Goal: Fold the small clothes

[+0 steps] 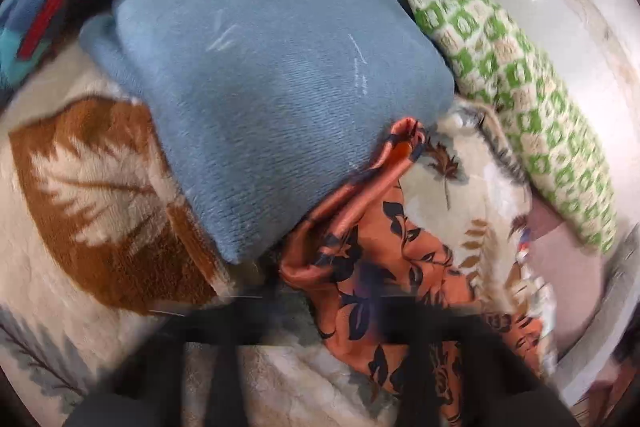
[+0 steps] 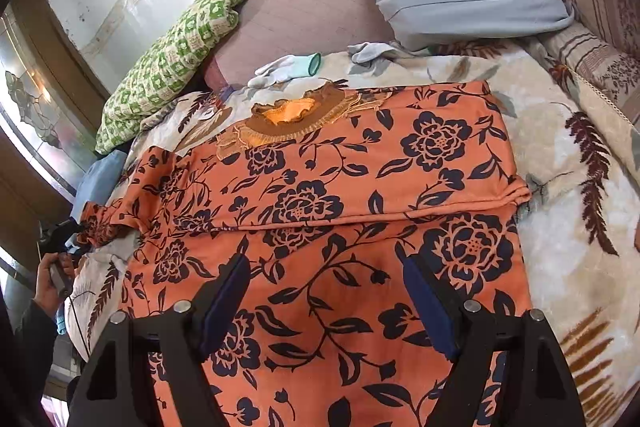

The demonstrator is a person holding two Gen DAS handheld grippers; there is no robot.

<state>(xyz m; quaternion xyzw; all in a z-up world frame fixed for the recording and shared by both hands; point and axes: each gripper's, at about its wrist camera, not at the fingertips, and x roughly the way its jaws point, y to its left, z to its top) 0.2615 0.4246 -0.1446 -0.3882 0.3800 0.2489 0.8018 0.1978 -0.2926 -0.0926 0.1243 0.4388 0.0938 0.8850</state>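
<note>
On my left, the left gripper (image 2: 82, 227) pinches the sleeve end of the orange floral top (image 2: 320, 211), which lies spread on the leaf-print blanket (image 2: 560, 155). My right gripper (image 2: 326, 291) hovers wide open over the top, gripping nothing.

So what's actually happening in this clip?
A person is folding an orange floral garment spread on a leaf-print blanket on a bed. The right tool hovers open over the garment's lower half, touching nothing. The left tool is at the garment's far left sleeve, which is bunched up there; its own view is too blurred to confirm the grip.
</note>
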